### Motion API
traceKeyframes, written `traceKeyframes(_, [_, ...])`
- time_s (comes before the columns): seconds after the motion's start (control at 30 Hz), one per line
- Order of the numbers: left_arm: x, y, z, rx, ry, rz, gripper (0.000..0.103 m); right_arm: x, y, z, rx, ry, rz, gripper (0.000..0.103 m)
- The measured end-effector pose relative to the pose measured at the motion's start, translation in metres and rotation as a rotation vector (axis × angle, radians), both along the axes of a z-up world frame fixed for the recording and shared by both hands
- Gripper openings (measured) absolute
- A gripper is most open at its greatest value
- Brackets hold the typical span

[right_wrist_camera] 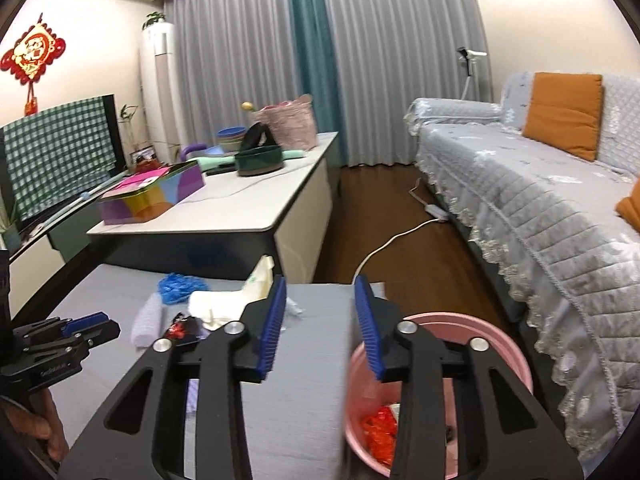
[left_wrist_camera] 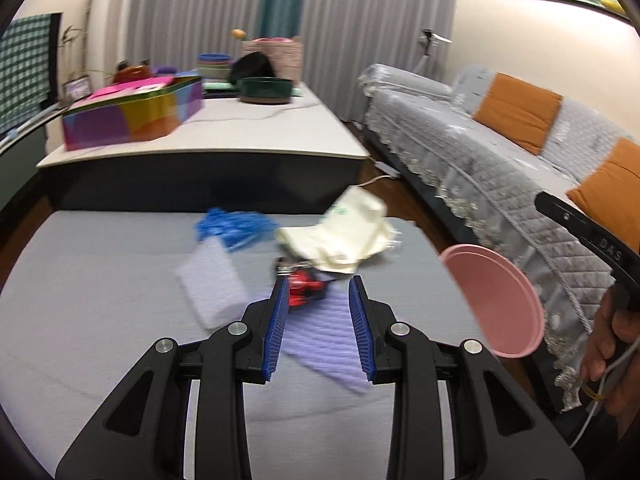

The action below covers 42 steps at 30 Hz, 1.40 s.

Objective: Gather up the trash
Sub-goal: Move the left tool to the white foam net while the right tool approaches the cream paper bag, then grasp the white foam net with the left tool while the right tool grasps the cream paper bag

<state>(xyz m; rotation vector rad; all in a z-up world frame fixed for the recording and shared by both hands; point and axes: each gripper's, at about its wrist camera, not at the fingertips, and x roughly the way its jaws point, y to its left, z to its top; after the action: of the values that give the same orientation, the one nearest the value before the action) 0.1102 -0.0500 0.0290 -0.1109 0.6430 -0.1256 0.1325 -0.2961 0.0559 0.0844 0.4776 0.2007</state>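
A: Left gripper [left_wrist_camera: 320,286]?
B: Jaws spread, nothing between them. Red wrapper [left_wrist_camera: 305,285] lies just off the left fingertip on the grey table [left_wrist_camera: 100,280]; purple sheet [left_wrist_camera: 324,332] beneath; cream bag [left_wrist_camera: 352,232] at one o'clock, blue glove [left_wrist_camera: 232,224] at eleven.
A: Right gripper [right_wrist_camera: 320,286]?
B: Jaws spread, holding nothing. Pink bin [right_wrist_camera: 516,356] at five o'clock, red scraps [right_wrist_camera: 378,436] inside.
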Motion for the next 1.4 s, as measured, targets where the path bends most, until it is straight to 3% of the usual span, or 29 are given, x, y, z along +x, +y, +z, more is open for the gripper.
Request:
traceKeyframes(0.23, [0.016, 0.035, -0.019, 0.001, 0.022, 0.079, 0.031, 0.029, 0.026, -0.02, 0.035, 0.054, 0.049, 0.027])
traceKeyframes(0.47, [0.035, 0.044, -0.032, 0.017, 0.031, 0.104, 0.031, 0.063, 0.048, -0.041, 0.039, 0.101, 0.072, 0.027])
traceKeyframes(0.53, [0.041, 0.046, -0.036, 0.021, 0.031, 0.114, 0.033, 0.071, 0.051, -0.047, 0.036, 0.114, 0.071, 0.028])
traceKeyframes(0.6, [0.048, 0.049, -0.041, 0.029, 0.031, 0.127, 0.043, 0.08, 0.055, -0.055, 0.035, 0.129, 0.067, 0.028])
traceKeyframes(0.7, [0.057, 0.052, -0.049, 0.043, 0.044, 0.137, 0.046, 0.094, 0.062, -0.069, 0.037, 0.157, 0.071, 0.029])
traceKeyframes(0.87, [0.068, 0.054, -0.06, 0.031, 0.078, 0.151, 0.058, 0.113, 0.07, -0.088, 0.032, 0.2, 0.083, 0.036])
traceKeyframes(1.13, [0.081, 0.055, -0.072, 0.02, 0.138, 0.15, 0.06, 0.132, 0.077, -0.099, 0.047, 0.261, 0.103, 0.041])
traceKeyframes(1.2, [0.084, 0.056, -0.072, 0.016, 0.145, 0.152, 0.06, 0.135, 0.078, -0.102, 0.051, 0.28, 0.111, 0.038])
traceKeyframes(1.27, [0.086, 0.055, -0.074, 0.022, 0.16, 0.148, 0.058, 0.136, 0.08, -0.102, 0.059, 0.285, 0.124, 0.028])
traceKeyframes(1.4, [0.085, 0.056, -0.075, 0.014, 0.166, 0.153, 0.04, 0.133, 0.087, -0.101, 0.046, 0.277, 0.152, 0.012])
